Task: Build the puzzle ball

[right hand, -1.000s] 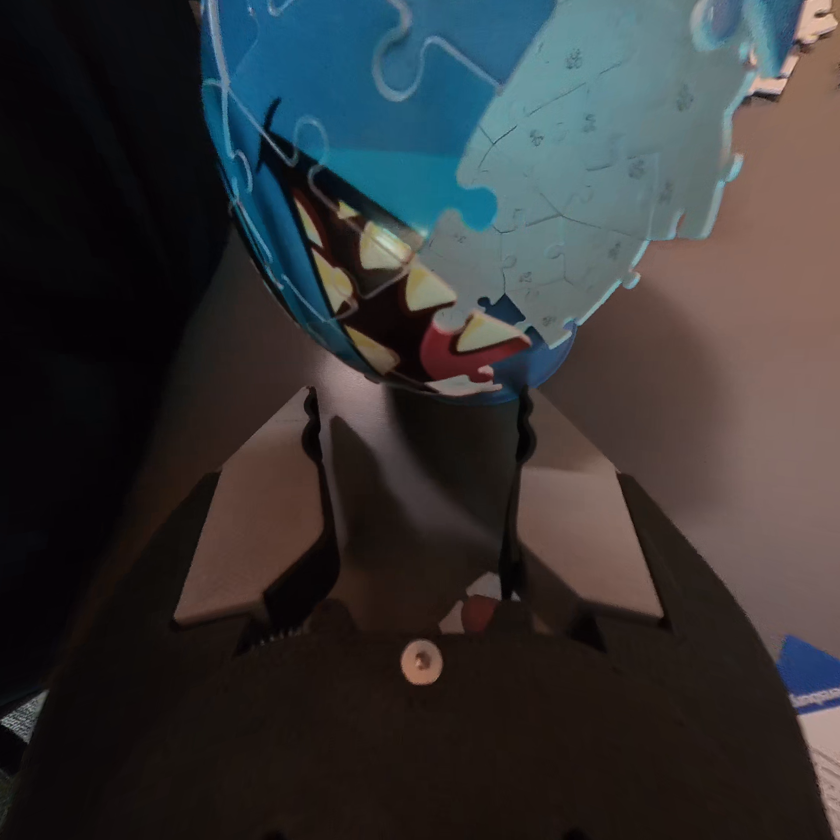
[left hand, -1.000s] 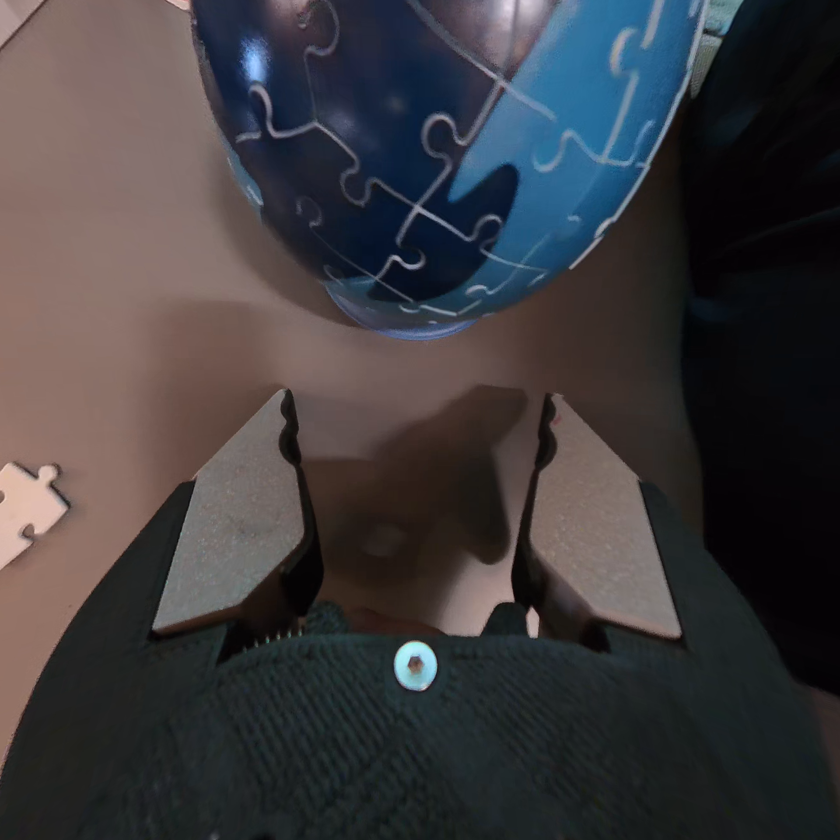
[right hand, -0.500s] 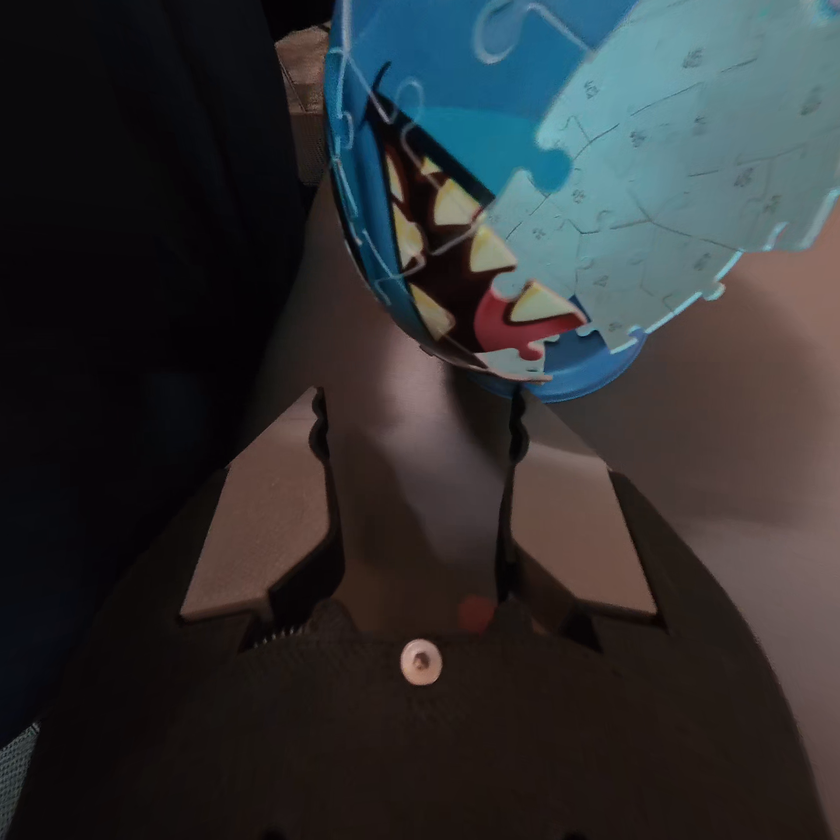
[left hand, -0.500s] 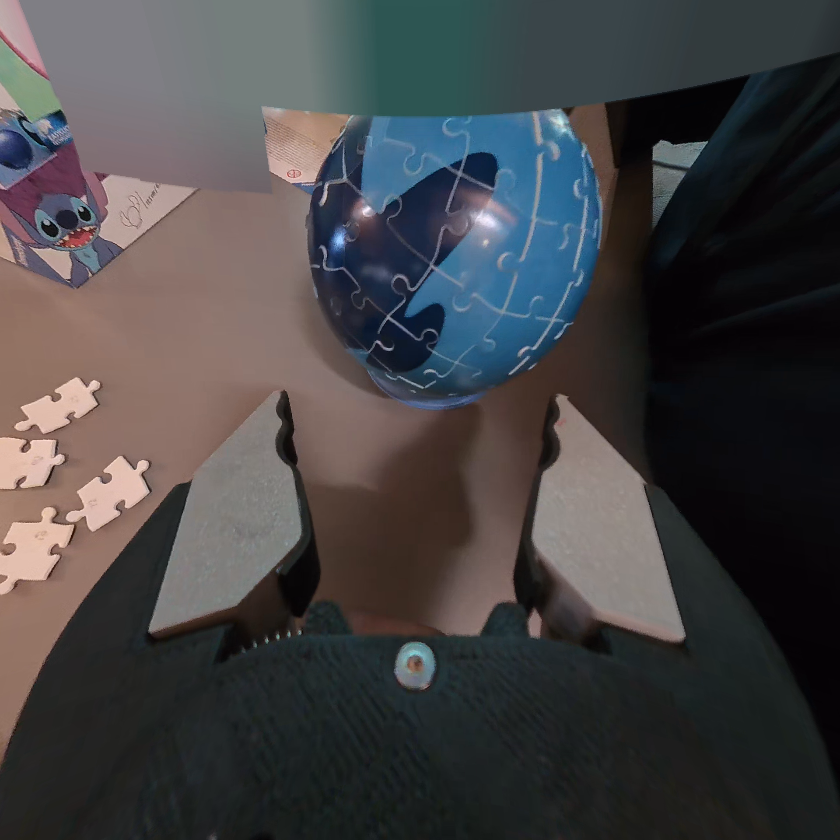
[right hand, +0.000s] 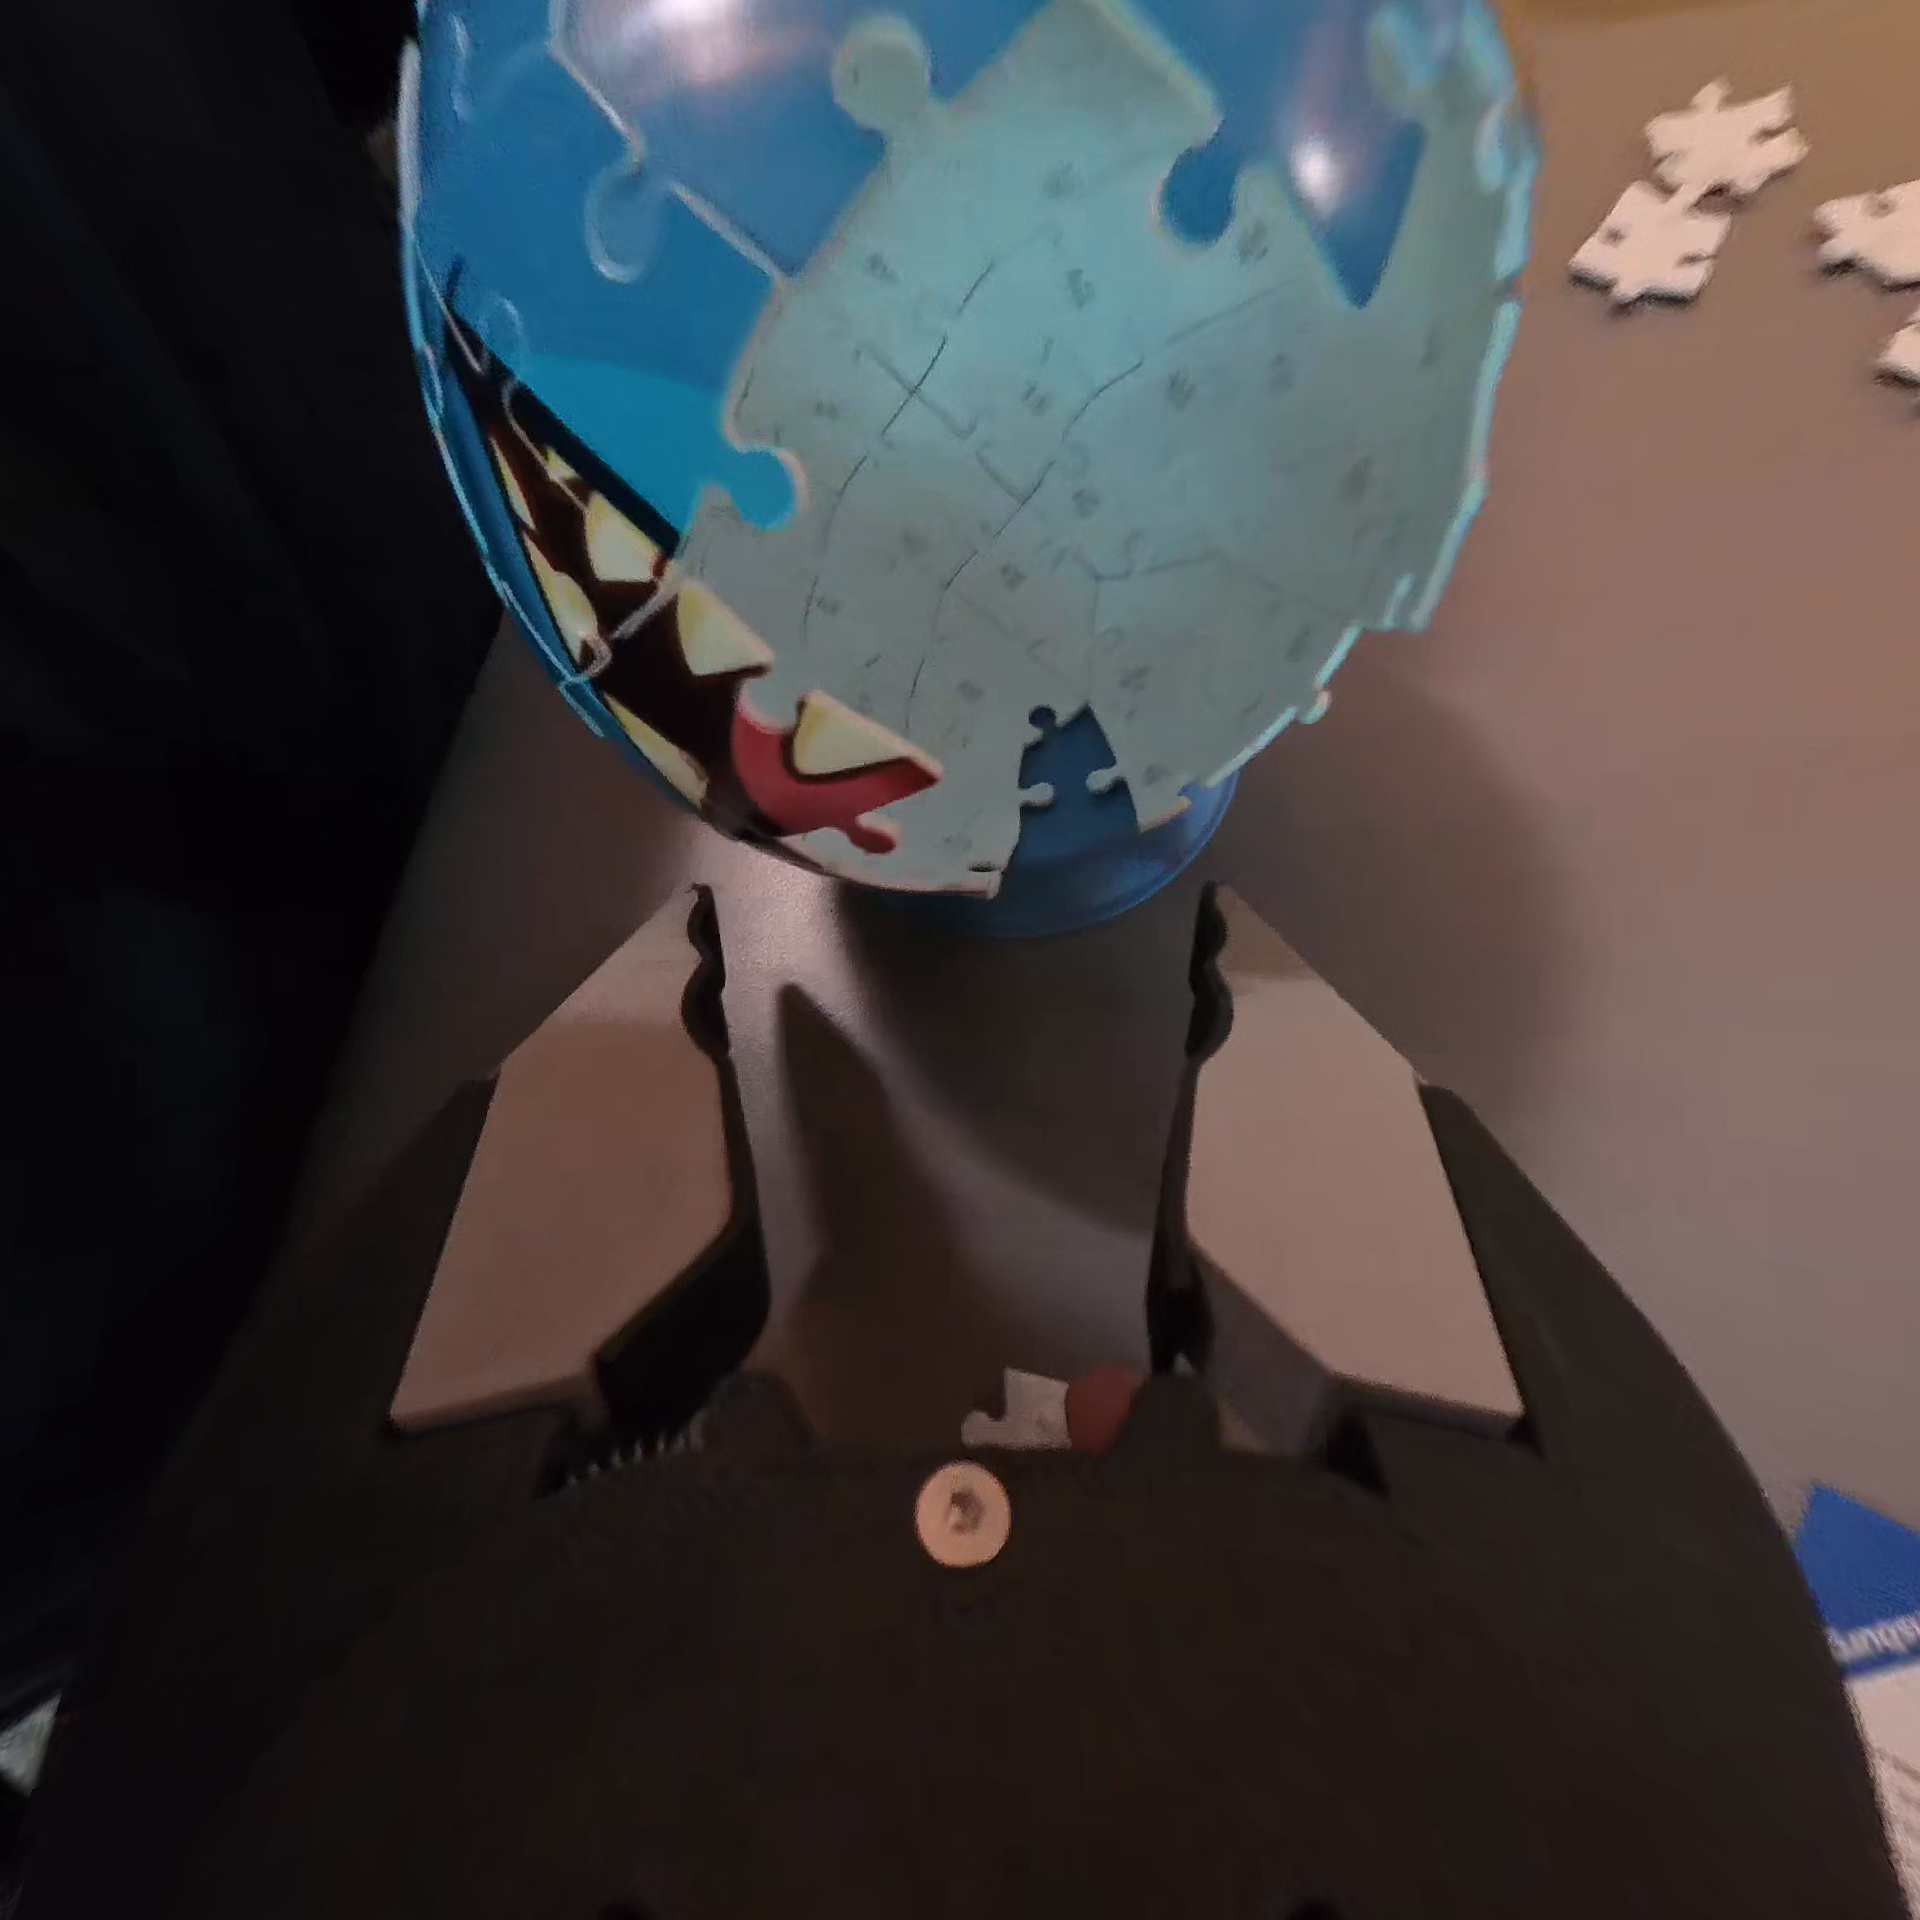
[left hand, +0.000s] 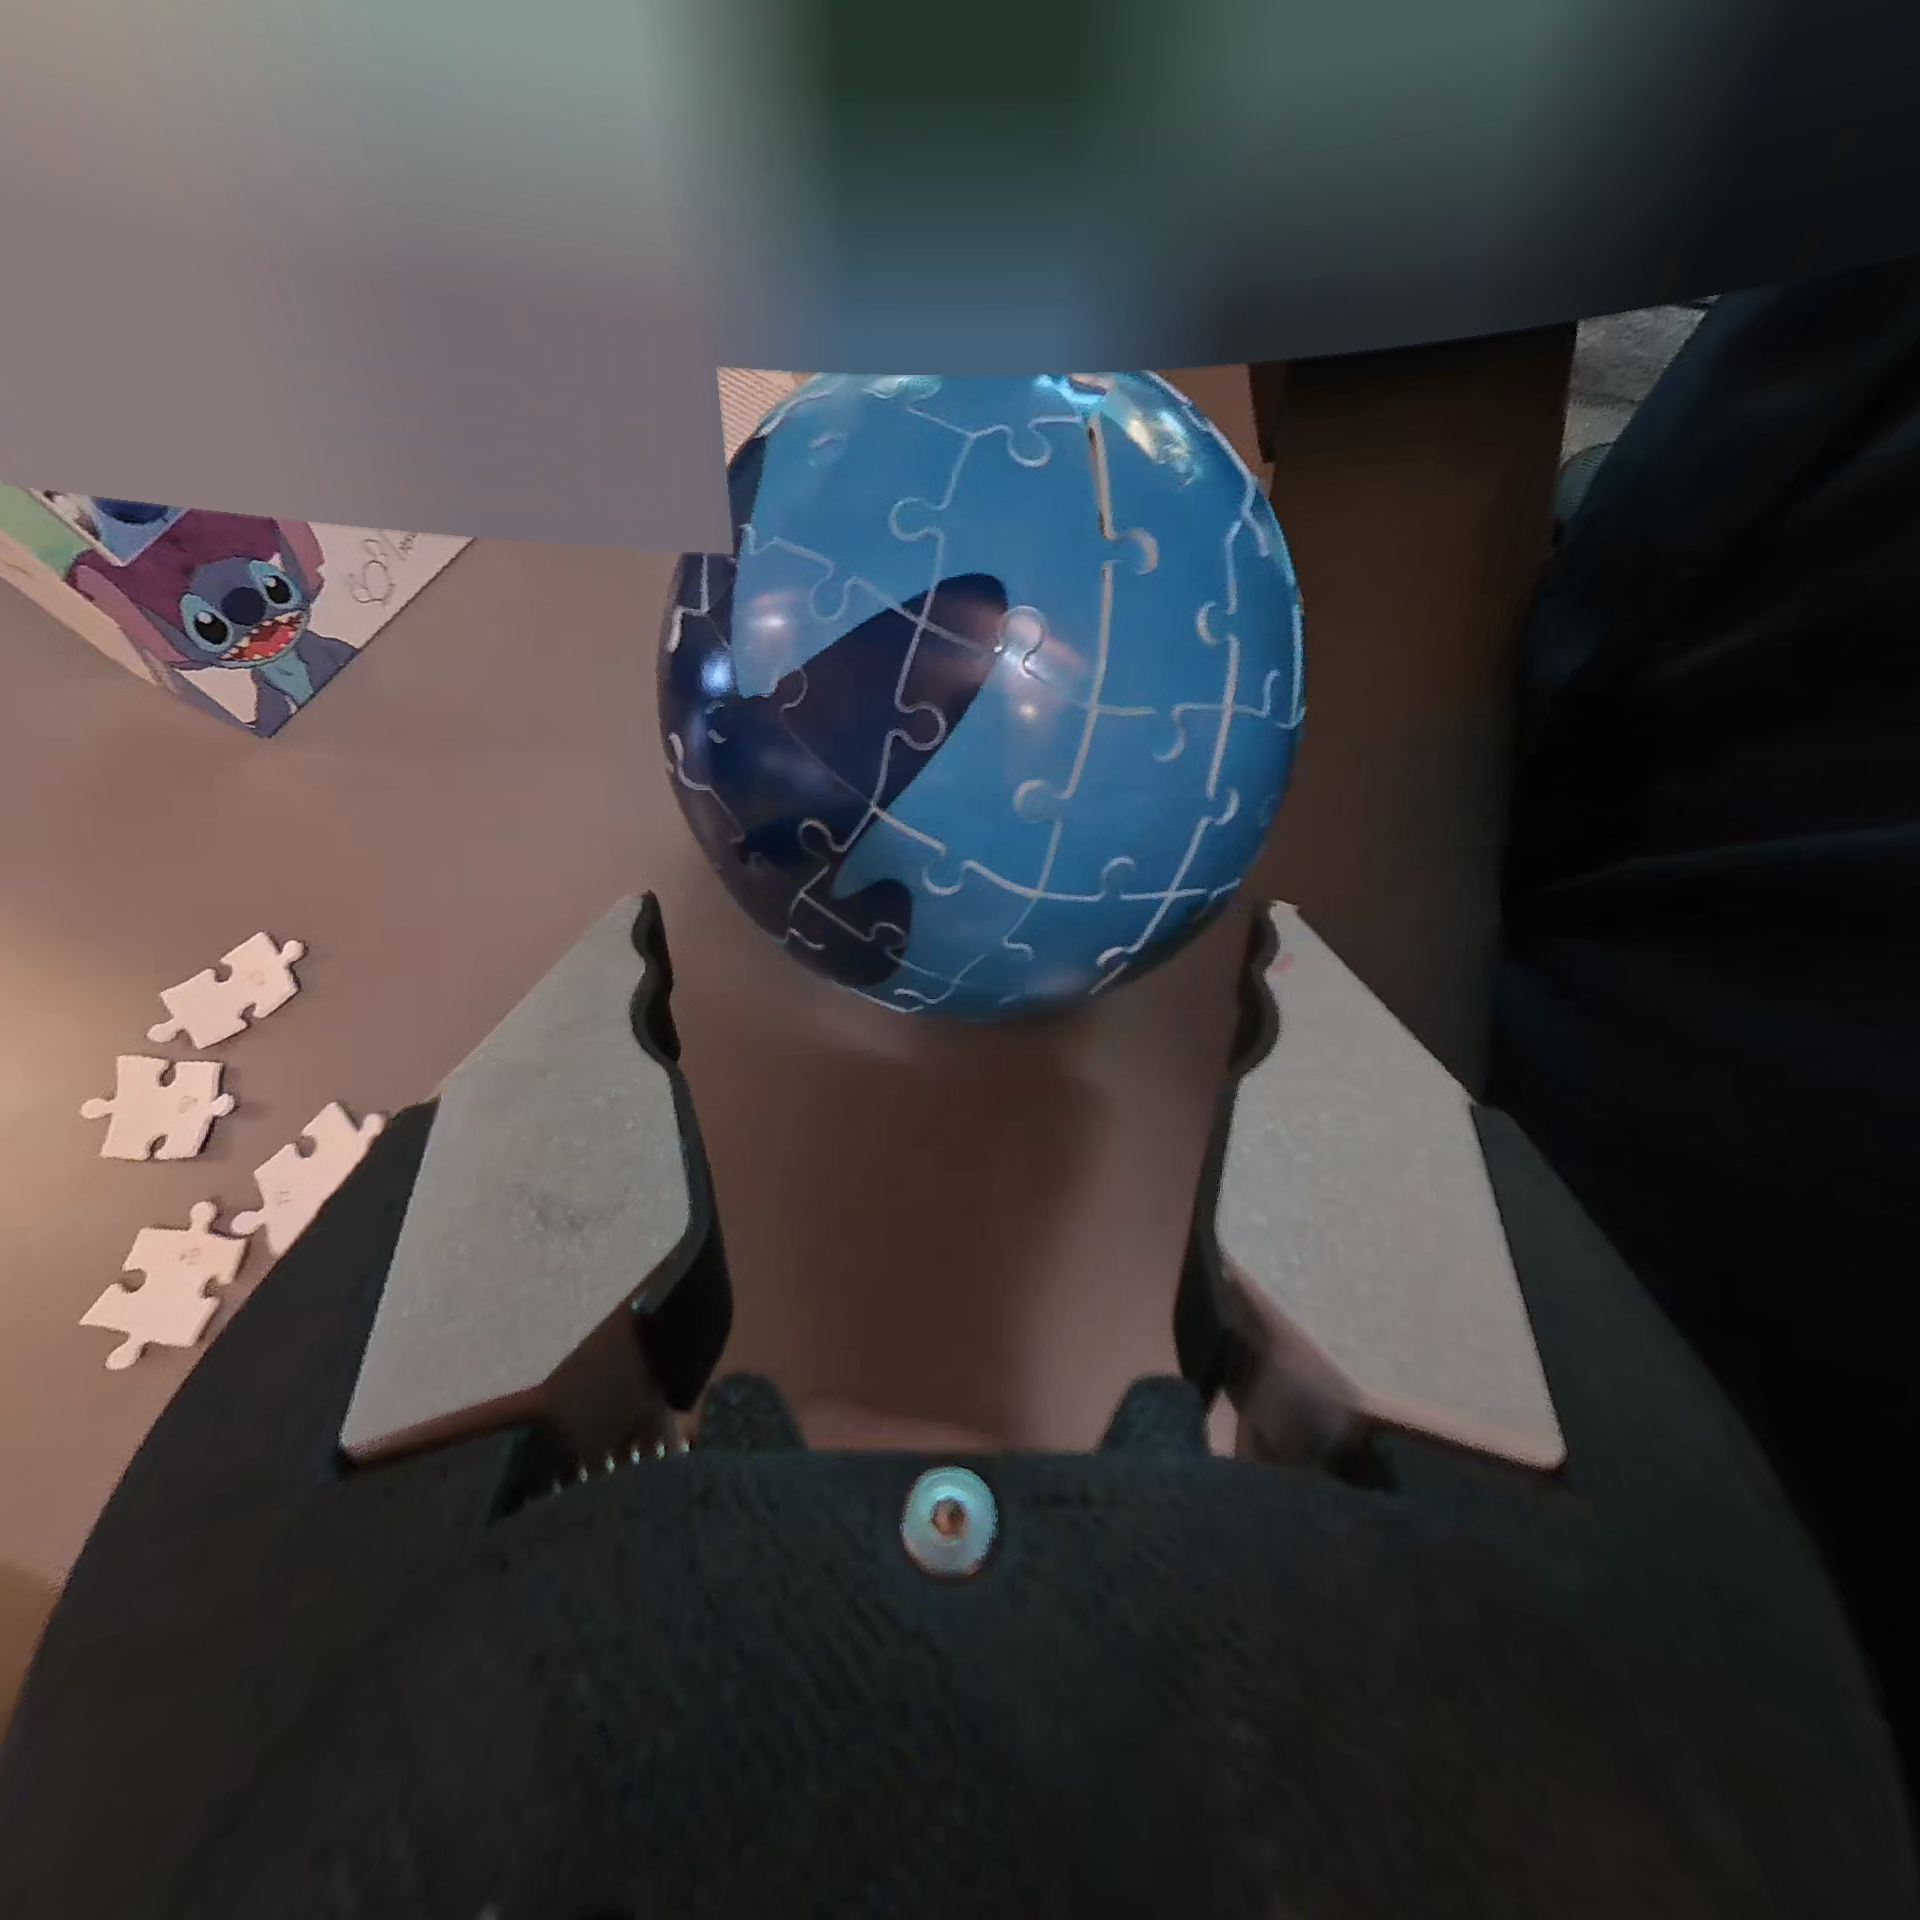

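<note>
The blue puzzle ball (left hand: 997, 707) stands on the brown table, partly built. In the right wrist view the puzzle ball (right hand: 935, 416) shows an open side with the pale inner faces of its pieces, and it rests on a blue ring stand (right hand: 1101, 873). My left gripper (left hand: 951, 935) is open and empty, just short of the ball. My right gripper (right hand: 951, 925) is open, close under the ball's open side. A loose puzzle piece (right hand: 1039, 1413) with a red patch lies on the table beneath it, seen between the finger bases.
Several loose white pieces (left hand: 197, 1112) lie on the table at the left; they also show in the right wrist view (right hand: 1704, 208). The puzzle box (left hand: 229, 613) stands at the back left. A blue leaflet (right hand: 1860, 1621) lies at the right. A person's dark clothing (left hand: 1714, 831) borders the table.
My left gripper has pulled back from the ball, which now looks smaller and whole. My right gripper has shifted a little, bringing loose pieces into view at the right. Both stay open.
</note>
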The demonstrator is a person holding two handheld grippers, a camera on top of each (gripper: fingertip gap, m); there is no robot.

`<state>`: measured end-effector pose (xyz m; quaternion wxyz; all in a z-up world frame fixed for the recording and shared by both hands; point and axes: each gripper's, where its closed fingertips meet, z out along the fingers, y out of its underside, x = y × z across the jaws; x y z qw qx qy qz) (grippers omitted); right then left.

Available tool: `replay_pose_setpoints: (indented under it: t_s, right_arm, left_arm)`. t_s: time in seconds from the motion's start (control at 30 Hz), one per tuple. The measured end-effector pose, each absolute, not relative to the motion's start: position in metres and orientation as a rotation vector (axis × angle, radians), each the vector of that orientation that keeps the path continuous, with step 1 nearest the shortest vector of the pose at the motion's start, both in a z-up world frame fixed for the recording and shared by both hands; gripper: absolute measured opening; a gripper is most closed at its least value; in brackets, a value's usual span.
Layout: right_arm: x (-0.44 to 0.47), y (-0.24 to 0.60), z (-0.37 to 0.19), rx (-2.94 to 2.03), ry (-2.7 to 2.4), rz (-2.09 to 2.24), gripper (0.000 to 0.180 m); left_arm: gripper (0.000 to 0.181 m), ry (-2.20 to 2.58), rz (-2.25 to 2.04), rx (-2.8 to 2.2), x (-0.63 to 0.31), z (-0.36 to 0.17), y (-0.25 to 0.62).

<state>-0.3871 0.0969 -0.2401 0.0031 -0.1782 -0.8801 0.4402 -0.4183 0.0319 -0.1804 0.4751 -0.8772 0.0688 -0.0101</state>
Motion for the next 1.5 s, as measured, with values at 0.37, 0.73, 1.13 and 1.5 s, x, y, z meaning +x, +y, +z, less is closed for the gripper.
replay_pose_setpoints:
  t_s: [0.37, 0.73, 1.13, 1.5]
  right_arm:
    - [-0.376, 0.085, -0.241, -0.497, -2.806, 1.394, 0.087]
    - [-0.373, 0.113, -0.223, -0.621, -2.724, 1.395, 0.085]
    - [-0.37, 0.228, -0.245, -0.815, -2.536, 0.911, 0.061]
    - [-0.386, 0.212, -0.251, -0.697, -2.678, 0.911, 0.042]
  left_arm:
    - [0.109, 0.226, -0.017, -2.209, -0.416, -0.193, 0.036]
    - [0.108, 0.291, -0.12, -2.178, -0.414, -0.193, 0.035]
    - [0.108, 0.33, -0.118, -2.189, -0.411, -0.198, 0.035]
    - [0.108, 0.331, -0.122, -2.167, -0.409, -0.196, 0.033]
